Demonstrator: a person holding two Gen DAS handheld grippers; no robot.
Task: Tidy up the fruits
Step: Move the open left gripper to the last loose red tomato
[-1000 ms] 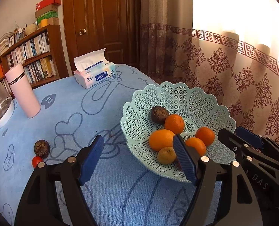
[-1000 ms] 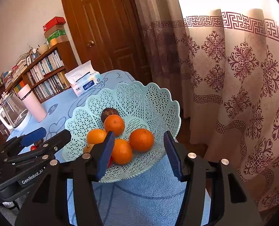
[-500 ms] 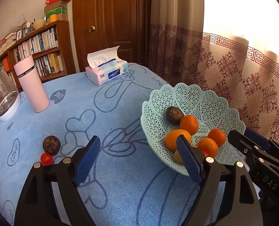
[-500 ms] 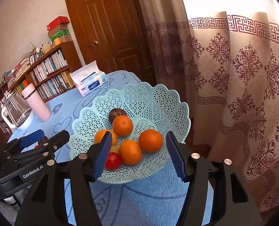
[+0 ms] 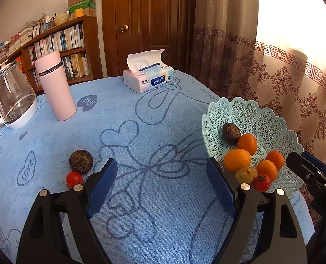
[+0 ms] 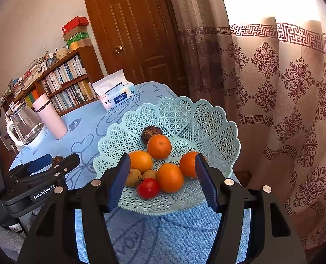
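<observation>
The left gripper point(image 5: 160, 187) hangs over the blue cloth point(image 5: 141, 114), jaws spread wide, gripping nothing. At its 10 o'clock a tomato point(image 5: 74, 179) touches a dark fruit point(image 5: 81, 161) on the cloth. The right gripper point(image 6: 160, 180), also wide apart and empty, sits at the near rim of the basket point(image 6: 184, 114). Between its pads lie a red tomato point(image 6: 148, 188) and oranges point(image 6: 159, 146); a second dark fruit point(image 6: 148, 133) rests at 12 o'clock. Farther back stand a pink flask point(image 5: 55, 85), glass kettle point(image 5: 13, 99) and tissue box point(image 5: 148, 78).
</observation>
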